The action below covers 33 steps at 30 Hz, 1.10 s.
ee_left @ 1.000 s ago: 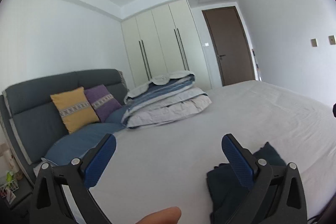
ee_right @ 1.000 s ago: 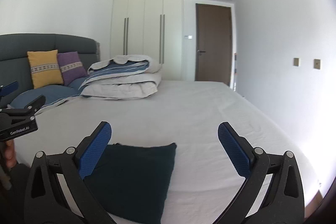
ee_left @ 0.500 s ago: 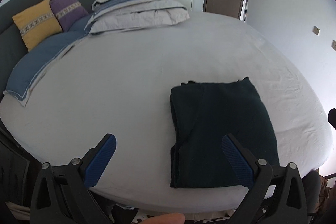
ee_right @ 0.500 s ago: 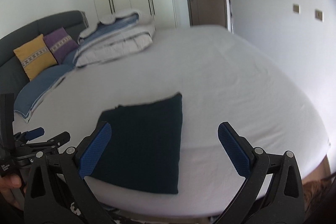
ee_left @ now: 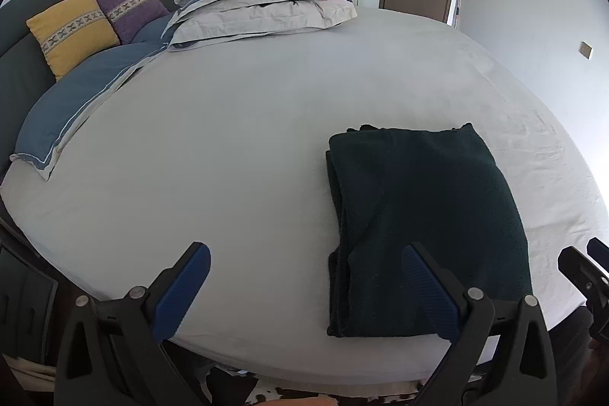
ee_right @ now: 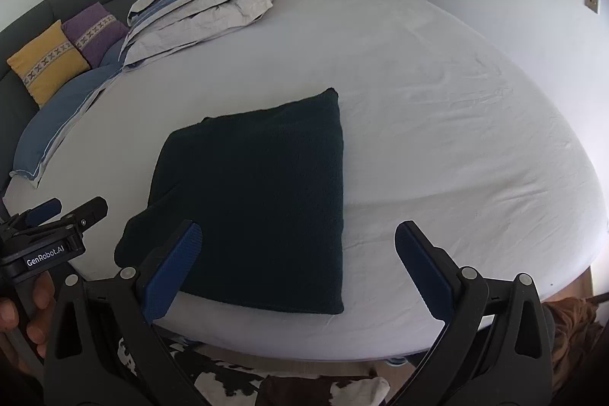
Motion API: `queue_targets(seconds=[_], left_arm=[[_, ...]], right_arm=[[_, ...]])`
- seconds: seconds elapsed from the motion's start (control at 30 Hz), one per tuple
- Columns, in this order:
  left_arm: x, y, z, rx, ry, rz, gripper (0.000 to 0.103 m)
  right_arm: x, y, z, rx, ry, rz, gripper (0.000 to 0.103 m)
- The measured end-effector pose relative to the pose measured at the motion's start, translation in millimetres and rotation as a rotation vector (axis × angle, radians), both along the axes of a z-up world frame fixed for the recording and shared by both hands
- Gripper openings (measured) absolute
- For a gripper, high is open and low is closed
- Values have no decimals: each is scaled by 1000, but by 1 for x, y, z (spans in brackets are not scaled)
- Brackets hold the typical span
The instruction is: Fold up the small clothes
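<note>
A dark green folded garment lies flat on the white bed sheet near the bed's front edge. My left gripper hovers open above the front edge, its right finger over the garment's near left corner, nothing between its fingers. My right gripper is open too, its left finger over the garment's near edge. The left gripper also shows at the left edge of the right wrist view, held by a hand.
A folded duvet stack sits at the far side of the bed. A yellow cushion, a purple cushion and a blue pillow lean by the dark headboard. A cowhide rug covers the floor below.
Both views tilted down from the room onto the bed. The folded garment now fills more of each view, and both grippers have stayed open.
</note>
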<state>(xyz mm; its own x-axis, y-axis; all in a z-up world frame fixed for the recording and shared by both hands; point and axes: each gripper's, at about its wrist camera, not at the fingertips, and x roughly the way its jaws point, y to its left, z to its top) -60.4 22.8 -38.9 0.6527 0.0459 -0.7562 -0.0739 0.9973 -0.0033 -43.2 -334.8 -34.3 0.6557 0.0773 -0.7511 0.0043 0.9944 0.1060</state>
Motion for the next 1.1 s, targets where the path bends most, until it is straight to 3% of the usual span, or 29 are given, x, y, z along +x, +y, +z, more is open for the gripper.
queue_targets(seconds=[1.1], left_arm=[[-3,-2,-13,8,22,-3,103]], right_arm=[[2,10,2,2,29,21,103]])
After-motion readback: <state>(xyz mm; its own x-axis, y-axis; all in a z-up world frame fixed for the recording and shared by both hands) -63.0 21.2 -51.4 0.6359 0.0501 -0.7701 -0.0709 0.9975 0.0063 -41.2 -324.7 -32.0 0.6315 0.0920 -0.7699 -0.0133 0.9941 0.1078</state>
